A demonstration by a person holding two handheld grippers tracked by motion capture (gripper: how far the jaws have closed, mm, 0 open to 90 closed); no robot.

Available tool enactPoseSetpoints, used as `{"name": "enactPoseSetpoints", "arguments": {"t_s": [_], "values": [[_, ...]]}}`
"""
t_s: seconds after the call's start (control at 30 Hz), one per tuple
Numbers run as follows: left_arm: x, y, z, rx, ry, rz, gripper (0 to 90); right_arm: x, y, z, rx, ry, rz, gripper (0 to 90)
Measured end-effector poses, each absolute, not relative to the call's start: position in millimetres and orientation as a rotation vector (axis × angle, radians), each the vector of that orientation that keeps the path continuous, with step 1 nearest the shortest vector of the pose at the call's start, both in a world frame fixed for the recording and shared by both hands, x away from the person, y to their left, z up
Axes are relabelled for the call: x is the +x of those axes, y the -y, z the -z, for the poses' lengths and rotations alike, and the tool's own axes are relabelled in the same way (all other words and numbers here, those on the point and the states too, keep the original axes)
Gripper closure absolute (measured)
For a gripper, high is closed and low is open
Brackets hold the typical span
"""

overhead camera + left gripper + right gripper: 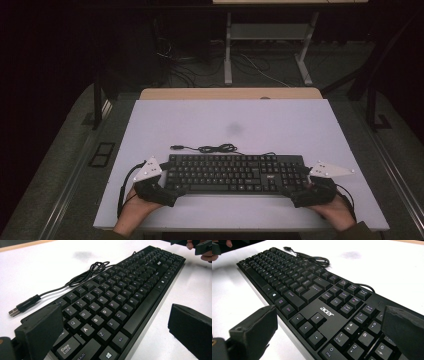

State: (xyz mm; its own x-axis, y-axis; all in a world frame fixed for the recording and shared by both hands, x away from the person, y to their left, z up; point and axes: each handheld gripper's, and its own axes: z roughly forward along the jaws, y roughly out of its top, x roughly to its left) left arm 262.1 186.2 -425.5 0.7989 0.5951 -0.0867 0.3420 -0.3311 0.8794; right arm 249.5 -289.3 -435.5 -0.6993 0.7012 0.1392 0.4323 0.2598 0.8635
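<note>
A black Acer keyboard lies along the near part of the white table, its cable coiled behind it. My left gripper is at the keyboard's left end, open. In the left gripper view that end of the keyboard lies between the wide jaws of the left gripper, with a gap at the front edge. My right gripper is at the right end, also open. In the right gripper view the right gripper straddles the arrow keys and number pad of the keyboard.
The USB plug rests on the table behind the keyboard's left end. A dark smudge marks the table's middle. A wooden edge runs along the far side; beyond it are desk legs and floor cables.
</note>
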Motion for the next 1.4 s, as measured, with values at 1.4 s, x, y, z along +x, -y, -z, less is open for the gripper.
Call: {"name": "enactPoseSetpoints", "arguments": {"t_s": [1.4], "values": [[259.3,-185.7,426.6,1.946,-0.714,-0.286,0.0,262.5,271.1,423.7,1.021,-2.273,-1.452,0.5]]}}
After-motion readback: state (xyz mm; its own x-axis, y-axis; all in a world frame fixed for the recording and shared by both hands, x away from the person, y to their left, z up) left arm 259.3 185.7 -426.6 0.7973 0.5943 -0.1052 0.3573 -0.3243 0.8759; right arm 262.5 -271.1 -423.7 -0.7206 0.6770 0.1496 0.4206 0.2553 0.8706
